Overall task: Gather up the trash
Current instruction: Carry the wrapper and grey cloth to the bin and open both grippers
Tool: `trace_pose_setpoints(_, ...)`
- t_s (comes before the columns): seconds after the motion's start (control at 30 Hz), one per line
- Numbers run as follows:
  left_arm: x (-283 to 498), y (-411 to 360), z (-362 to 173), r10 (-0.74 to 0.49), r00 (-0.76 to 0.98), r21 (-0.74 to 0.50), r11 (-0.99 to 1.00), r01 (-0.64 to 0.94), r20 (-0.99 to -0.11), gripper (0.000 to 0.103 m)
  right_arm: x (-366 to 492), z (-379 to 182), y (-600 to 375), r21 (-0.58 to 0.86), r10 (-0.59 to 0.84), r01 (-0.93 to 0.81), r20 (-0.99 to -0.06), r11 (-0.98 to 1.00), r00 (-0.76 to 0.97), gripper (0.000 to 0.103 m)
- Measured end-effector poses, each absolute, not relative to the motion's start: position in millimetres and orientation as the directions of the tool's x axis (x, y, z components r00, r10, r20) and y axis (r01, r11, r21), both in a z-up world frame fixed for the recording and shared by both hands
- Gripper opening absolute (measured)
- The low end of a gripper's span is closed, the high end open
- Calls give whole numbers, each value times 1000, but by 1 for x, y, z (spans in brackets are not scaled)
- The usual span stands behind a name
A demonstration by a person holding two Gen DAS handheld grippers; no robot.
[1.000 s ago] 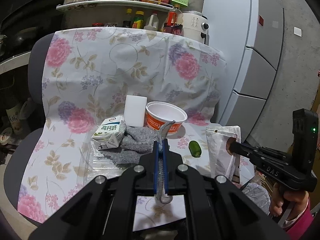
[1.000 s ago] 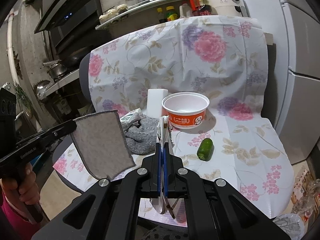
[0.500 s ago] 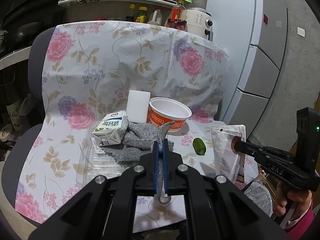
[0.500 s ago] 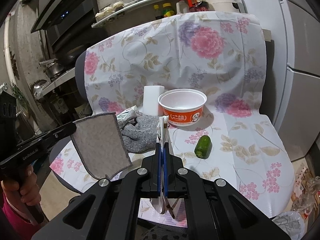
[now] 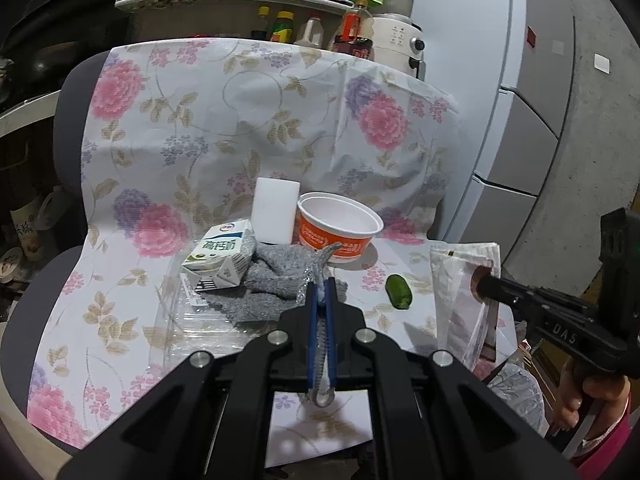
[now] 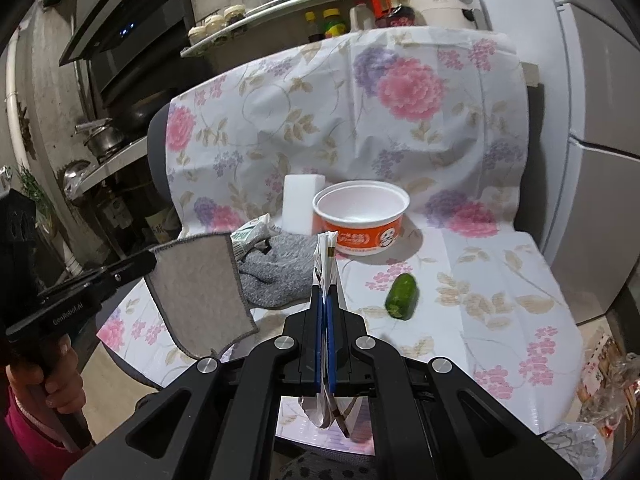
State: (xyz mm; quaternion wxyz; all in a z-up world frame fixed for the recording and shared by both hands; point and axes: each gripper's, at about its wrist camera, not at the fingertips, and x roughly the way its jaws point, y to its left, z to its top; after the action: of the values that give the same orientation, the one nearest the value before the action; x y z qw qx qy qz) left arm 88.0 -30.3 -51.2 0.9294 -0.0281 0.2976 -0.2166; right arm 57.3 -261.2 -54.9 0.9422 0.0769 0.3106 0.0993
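Left wrist view: the seat of a chair (image 5: 48, 280) draped in a floral cloth (image 5: 240, 128) carries one orange instant-noodle bowl (image 5: 338, 226), one white block (image 5: 275, 210), one milk carton (image 5: 220, 254), one crumpled grey cloth (image 5: 280, 276), one clear plastic wrapper (image 5: 192, 320) and one green vegetable piece (image 5: 398, 291). The left gripper (image 5: 320, 300) is closed on a grey rag (image 5: 325, 256). At right, the right gripper (image 5: 486, 285) clamps a white paper packet (image 5: 460, 280). Right wrist view: the right gripper (image 6: 325, 292) is closed on the packet, seen edge-on. At left, the left gripper (image 6: 150, 260) holds the rag, hanging flat beside the chair. One shelf (image 6: 280, 0) of bottles and jars, one range hood (image 6: 124, 20) and one refrigerator (image 6: 600, 100) stand behind.
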Motion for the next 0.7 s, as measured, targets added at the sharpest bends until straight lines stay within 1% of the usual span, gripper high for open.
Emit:
trace_pose_setpoints(0.17,83,-49,-46,-462,712,-182,881,437,-529,2,41,-49,-281,201,192,-93,-560,975,806,2)
trace_pose_setpoints(0.37,68,-93,-35,-578,649,-198,802,564,-494,2,8,-44,-332,212,97,26,-547,977,831,2)
trace_pose_setpoints(0.57,48,-158,-39,-703,527,-220,676,703,-478,2,-43,-47,-394,200,-46,188,-556,962,830,2)
trace_pose_setpoints(0.7,25,-219,-55,-769,403,-220,560,799,-496,2,-81,-58,-432,181,-143,299,-583,937,800,2)
